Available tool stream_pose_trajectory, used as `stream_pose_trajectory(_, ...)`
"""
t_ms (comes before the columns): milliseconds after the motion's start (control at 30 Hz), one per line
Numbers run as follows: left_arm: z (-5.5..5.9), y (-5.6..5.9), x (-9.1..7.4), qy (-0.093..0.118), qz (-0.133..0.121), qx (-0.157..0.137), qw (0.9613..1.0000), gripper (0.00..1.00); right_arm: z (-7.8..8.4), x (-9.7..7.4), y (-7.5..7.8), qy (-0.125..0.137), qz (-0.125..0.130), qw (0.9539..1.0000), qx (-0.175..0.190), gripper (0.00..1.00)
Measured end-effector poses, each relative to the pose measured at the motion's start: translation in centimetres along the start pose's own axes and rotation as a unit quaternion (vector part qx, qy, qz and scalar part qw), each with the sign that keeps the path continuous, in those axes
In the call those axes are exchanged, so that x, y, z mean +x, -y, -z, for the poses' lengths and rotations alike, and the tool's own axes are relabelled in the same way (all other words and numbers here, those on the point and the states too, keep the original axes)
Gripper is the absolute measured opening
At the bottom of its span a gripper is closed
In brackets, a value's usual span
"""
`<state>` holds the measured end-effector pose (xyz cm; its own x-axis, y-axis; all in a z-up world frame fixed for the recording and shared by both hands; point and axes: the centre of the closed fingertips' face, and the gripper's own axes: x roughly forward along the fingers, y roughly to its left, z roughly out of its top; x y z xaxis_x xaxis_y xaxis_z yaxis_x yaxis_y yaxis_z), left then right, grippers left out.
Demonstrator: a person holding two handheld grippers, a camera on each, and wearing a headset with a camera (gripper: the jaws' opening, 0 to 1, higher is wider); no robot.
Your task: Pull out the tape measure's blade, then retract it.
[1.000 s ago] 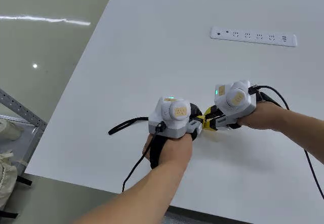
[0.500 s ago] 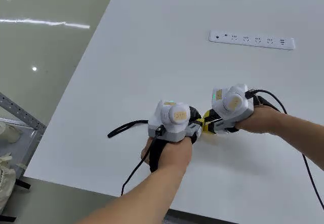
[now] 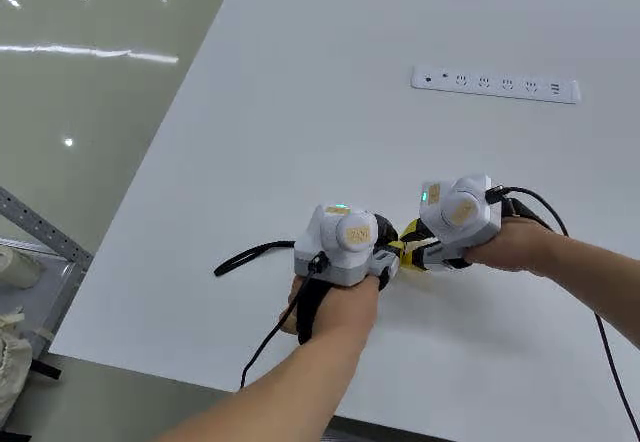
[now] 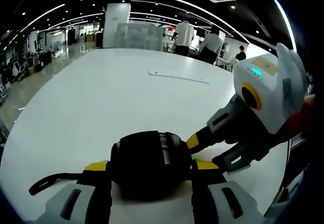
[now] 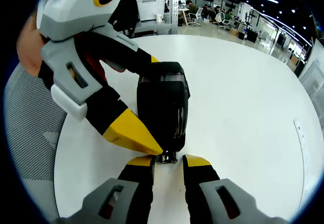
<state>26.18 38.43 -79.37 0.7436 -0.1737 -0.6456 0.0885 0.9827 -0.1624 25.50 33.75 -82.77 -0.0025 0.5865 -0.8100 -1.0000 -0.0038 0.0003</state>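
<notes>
Tape measure (image 4: 152,150): its black case lay low in the centre of the left gripper view, on the white table (image 4: 101,97).
Blade: seemed wound in, with its hook (image 5: 166,157) sitting at the case mouth.
Left gripper (image 4: 151,165): its jaws were closed against both sides of the case.
Right gripper (image 5: 167,161): its jaws were drawn narrow around the hook at bottom centre of the right gripper view. Whether they pinched it could not be told.
Step in hand: probably seating the grip before the pull.
Doing it well: the hook needed a square, firm pinch, then a straight, level draw away from the case.
Risk: a slipped hook would let the blade snap back.
</notes>
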Motion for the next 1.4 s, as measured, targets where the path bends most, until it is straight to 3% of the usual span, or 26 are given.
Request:
stream_pose_trajectory(233, -0.2, 0.4, -0.2, 0.007, 0.031, -0.006, 0.9995, 0.67, -0.1, -0.7, 0.4, 0.028, 0.018, 0.9981, 0.051, 0.21)
stream_pose_trajectory(567, -0.4, -0.3, -1.2, 0.007, 0.04, 0.01, 0.9991, 0.68, 0.2, -2.4, 0.1, 0.053, 0.045, 0.9923, 0.102, 0.29)
stream_pose_trajectory(667, -0.1, -0.8, -1.6, 0.008, 0.037, 0.018, 0.9991, 0.73, 0.0, -3.3, -0.2, 0.072, 0.062, 0.9866, 0.132, 0.32)
stream_pose_trajectory(967, 0.5, -1.4, -2.8, 0.006, 0.046, 0.035, 0.9983, 0.79, 0.7, -4.8, -1.7, 0.092, 0.091, 0.9752, 0.179, 0.43)
stream_pose_trajectory(1067, 0.6, -1.5, -3.3, 0.005, 0.052, 0.045, 0.9976, 0.79, 0.8, -5.7, -2.1, 0.103, 0.105, 0.9698, 0.195, 0.46)
stream_pose_trajectory(1133, 0.6, -1.6, -3.7, 0.003, 0.057, 0.052, 0.997, 0.81, 0.4, -6.3, -2.3, 0.118, 0.113, 0.9626, 0.217, 0.48)
stream_pose_trajectory(1233, 0.2, -1.7, -4.5, 0.01, 0.062, 0.053, 0.9966, 0.82, 0.0, -7.5, -2.9, 0.126, 0.124, 0.9599, 0.218, 0.51)
stream_pose_trajectory(1400, 0.0, -1.8, -5.5, 0.011, 0.071, 0.065, 0.9953, 0.84, -0.2, -9.3, -3.4, 0.142, 0.144, 0.9496, 0.239, 0.57)
